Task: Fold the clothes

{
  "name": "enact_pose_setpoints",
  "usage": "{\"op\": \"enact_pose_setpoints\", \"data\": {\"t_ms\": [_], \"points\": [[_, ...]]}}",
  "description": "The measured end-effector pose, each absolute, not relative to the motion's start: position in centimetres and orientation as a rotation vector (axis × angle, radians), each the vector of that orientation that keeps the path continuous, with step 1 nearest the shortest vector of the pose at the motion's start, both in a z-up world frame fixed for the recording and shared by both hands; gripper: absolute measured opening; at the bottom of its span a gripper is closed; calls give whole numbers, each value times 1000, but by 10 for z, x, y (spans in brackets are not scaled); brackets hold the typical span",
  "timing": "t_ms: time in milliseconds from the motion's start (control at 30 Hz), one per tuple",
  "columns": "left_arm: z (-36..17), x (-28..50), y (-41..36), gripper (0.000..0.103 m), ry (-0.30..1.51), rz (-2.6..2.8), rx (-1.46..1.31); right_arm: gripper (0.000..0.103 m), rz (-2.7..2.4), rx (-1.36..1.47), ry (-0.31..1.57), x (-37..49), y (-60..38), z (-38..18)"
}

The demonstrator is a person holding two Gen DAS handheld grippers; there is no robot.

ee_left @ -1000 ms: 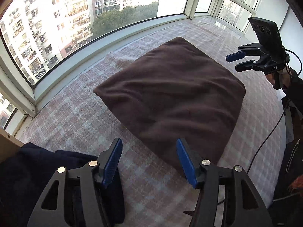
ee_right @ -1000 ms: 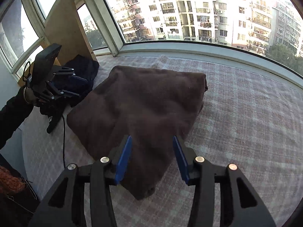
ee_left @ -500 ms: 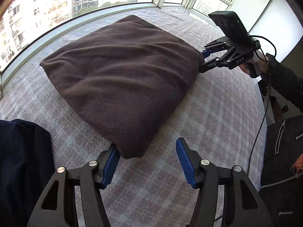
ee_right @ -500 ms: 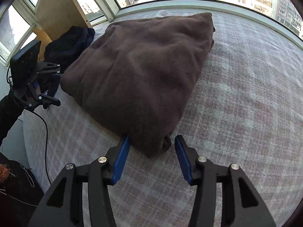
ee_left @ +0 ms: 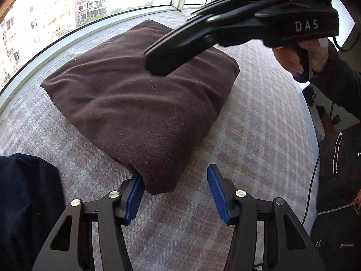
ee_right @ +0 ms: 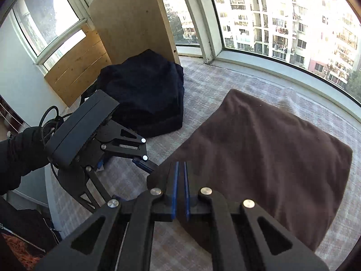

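Left wrist view: brown garment (ee_left: 144, 103) lying as a thick folded square on the plaid-covered platform (ee_left: 259, 122); left claw (ee_left: 174, 192) spread wide around its near corner, not clamped. Right claw (ee_left: 158, 63) overhead, fingers pressed together.

Right wrist view: right claw (ee_right: 179, 180) clenched on nothing visible, poised over the garment's near edge. Dark navy clothes (ee_right: 146, 90) piled beside a wooden board (ee_right: 130, 15). Fold apparently complete or nearly so; perhaps only tidying or stacking left. Bay windows (ee_right: 282, 18) all round.
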State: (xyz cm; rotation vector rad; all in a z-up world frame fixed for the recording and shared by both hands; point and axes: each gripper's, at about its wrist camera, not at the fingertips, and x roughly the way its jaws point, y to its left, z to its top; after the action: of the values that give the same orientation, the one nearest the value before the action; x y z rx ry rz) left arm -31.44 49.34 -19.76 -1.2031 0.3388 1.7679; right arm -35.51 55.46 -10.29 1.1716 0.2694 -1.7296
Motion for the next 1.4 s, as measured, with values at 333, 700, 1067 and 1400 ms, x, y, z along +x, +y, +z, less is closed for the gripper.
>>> {"op": "enact_pose_setpoints", "data": {"t_ms": [333, 700, 1067, 1400], "points": [[-211, -278, 492, 35, 417, 1525, -1210, 0, -1753, 1278, 349, -374, 546, -141], [-191, -326, 445, 38, 292, 1739, -1197, 3, -1785, 1239, 434, -348, 556, -122], [-192, -327, 467, 46, 382, 1647, -1129, 4, -1768, 1305, 504, -362, 549, -135], [-193, -318, 445, 46, 295, 1655, -1146, 33, -1675, 1272, 654, -342, 513, -128]]}}
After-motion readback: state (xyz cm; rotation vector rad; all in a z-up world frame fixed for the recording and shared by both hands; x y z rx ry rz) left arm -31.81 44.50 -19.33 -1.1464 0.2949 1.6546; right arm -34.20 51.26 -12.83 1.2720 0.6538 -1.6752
